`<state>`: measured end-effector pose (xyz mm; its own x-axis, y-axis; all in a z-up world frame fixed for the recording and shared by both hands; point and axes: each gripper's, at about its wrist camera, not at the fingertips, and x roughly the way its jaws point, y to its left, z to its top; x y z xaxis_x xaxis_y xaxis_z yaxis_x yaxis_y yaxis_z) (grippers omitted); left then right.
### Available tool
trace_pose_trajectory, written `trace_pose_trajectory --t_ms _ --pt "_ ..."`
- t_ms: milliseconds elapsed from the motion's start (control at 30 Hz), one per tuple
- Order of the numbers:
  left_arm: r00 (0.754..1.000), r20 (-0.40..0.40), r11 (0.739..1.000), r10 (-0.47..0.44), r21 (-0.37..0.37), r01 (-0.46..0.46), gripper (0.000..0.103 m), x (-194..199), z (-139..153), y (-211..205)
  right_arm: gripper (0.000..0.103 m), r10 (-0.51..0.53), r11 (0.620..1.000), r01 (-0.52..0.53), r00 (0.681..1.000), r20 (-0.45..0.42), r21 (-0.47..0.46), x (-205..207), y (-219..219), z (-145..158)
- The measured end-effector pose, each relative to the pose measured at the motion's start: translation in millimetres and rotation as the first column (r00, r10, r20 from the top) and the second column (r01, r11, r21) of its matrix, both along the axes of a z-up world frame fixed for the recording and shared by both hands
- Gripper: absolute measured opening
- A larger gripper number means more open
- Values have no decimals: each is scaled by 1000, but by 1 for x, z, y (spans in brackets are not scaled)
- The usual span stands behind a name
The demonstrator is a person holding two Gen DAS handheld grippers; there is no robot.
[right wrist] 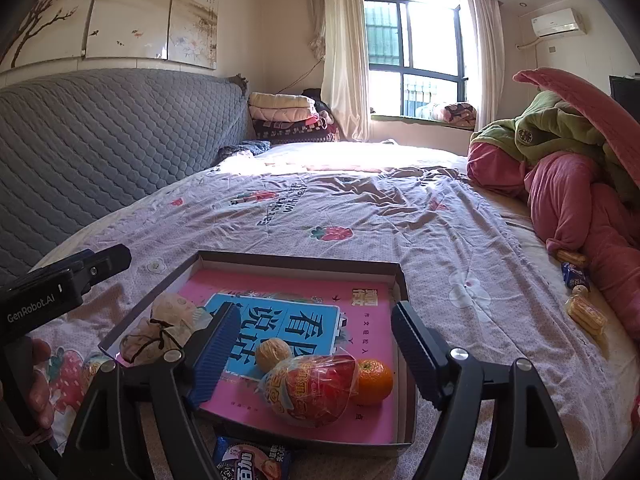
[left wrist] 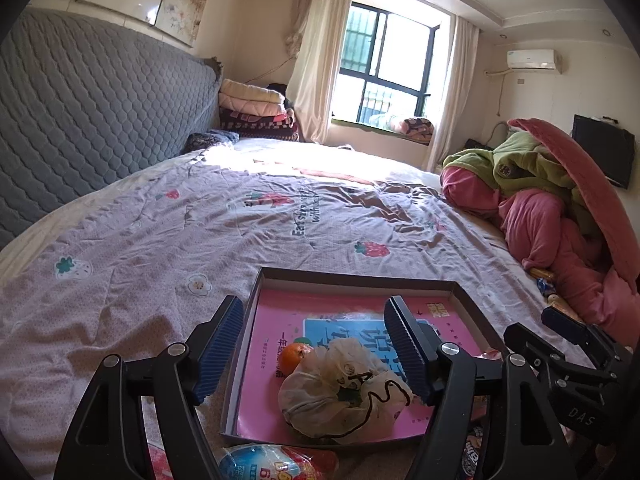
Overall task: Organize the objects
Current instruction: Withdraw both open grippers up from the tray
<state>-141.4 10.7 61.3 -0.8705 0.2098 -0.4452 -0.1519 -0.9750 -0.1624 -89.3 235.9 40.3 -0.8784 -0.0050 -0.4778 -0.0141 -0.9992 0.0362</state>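
**Both grippers spread wide over the tray, nothing pinched**

The shallow cardboard tray (left wrist: pixel 474 300) sits on the bed's strawberry-print quilt (left wrist: pixel 160 240), with a pink book (right wrist: pixel 304 284) lying flat inside it.

From the left wrist cam, the left gripper (left wrist: pixel 320 348) has its jaws spread and empty. Right below and between them is a cream drawstring pouch (left wrist: pixel 340 392), with an orange (left wrist: pixel 294 354) just past it. Near the bottom edge, outside the tray, there's a blue-and-red snack packet (left wrist: pixel 276 462). The right gripper (right wrist: pixel 316 352) is also spread, gripping nothing.

The right wrist cam shows stuff the left one doesn't: a red wrapped snack (right wrist: pixel 312 392) between its jaws, the orange touching it on the right, and a walnut (right wrist: pixel 273 354) just behind. The pouch is off to its left. There's also a dark snack packet (right wrist: pixel 250 460) below the tray, plus wrapped snacks (right wrist: pixel 584 314) far right by the pink blanket (right wrist: pixel 568 200).
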Motion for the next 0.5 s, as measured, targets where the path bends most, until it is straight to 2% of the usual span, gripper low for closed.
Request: trace_pose_trajectory --t_ms 167,500 --pt "999 -33 999 10 -52 -12 75 9 -1 3 79 1 1000 -1 1000 -5 -26 6 1 5" --pt "1000 -3 995 -21 -100 21 75 22 -7 5 80 30 999 -30 1000 -3 -31 18 -5 5"
